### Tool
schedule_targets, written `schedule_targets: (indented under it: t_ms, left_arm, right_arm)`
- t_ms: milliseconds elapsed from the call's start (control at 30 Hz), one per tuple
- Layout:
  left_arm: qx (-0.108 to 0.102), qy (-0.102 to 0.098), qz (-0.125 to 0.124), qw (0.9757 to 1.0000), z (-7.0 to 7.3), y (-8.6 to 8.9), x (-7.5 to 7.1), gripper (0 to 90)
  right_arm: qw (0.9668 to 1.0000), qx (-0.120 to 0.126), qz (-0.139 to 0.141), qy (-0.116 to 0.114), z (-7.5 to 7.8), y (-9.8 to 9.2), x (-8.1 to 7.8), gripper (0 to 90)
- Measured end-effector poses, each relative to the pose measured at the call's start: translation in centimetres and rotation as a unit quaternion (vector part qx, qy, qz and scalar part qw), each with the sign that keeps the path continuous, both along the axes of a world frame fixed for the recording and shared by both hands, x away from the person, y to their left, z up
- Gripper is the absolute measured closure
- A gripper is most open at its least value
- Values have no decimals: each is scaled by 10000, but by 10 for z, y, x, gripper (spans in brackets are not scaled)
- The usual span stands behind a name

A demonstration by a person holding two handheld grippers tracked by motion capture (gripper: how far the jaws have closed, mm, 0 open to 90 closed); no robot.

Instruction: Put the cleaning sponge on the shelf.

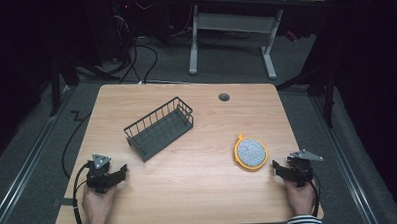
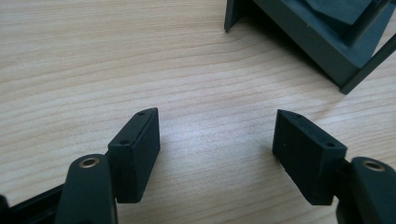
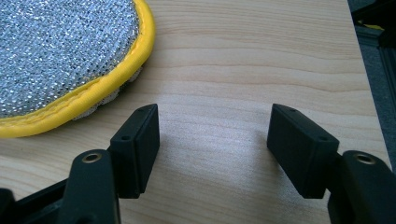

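A dark wire basket (image 1: 159,127) stands at an angle left of the table's middle; its near corner (image 2: 322,42) shows in the left gripper view. A round scouring pad (image 1: 251,152) with a silver face and yellow rim lies at the right; its edge (image 3: 70,56) shows in the right gripper view. My left gripper (image 1: 119,174) rests near the front left, open over bare wood (image 2: 217,149), short of the basket. My right gripper (image 1: 279,168) rests at the front right, open and empty (image 3: 212,149), just right of the pad.
The wooden table (image 1: 189,192) has a round cable hole (image 1: 224,97) near its far edge. Beyond it stand a white desk frame (image 1: 231,36) and cables on the floor (image 1: 134,59). The table's right edge (image 3: 362,70) lies close to my right gripper.
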State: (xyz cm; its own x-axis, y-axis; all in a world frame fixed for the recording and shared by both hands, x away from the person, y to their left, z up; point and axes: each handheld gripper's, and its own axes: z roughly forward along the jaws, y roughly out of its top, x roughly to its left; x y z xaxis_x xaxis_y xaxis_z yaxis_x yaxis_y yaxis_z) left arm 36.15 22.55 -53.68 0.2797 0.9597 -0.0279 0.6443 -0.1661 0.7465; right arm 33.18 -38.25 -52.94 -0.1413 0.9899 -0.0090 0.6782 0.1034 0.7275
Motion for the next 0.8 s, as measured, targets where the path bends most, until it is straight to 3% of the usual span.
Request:
schedule_targets:
  t_ms: [100, 500, 633, 800]
  left_arm:
    - [-188, 0, 33, 9998, 0, 0, -2, 324]
    - [-50, 6, 56, 10000, 0, -4, -1, 313]
    - [-231, 88, 40, 9997, 2, -2, 0, 306]
    - [-257, 132, -7, 9996, 5, -3, 0, 306]
  right_arm:
    - [10000, 20, 31, -10, 0, -1, 0, 342]
    - [10000, -23, 27, -5, 0, 0, 0, 341]
    - [10000, -24, 28, -5, 0, 0, 0, 341]
    - [10000, -24, 27, -6, 0, 0, 0, 341]
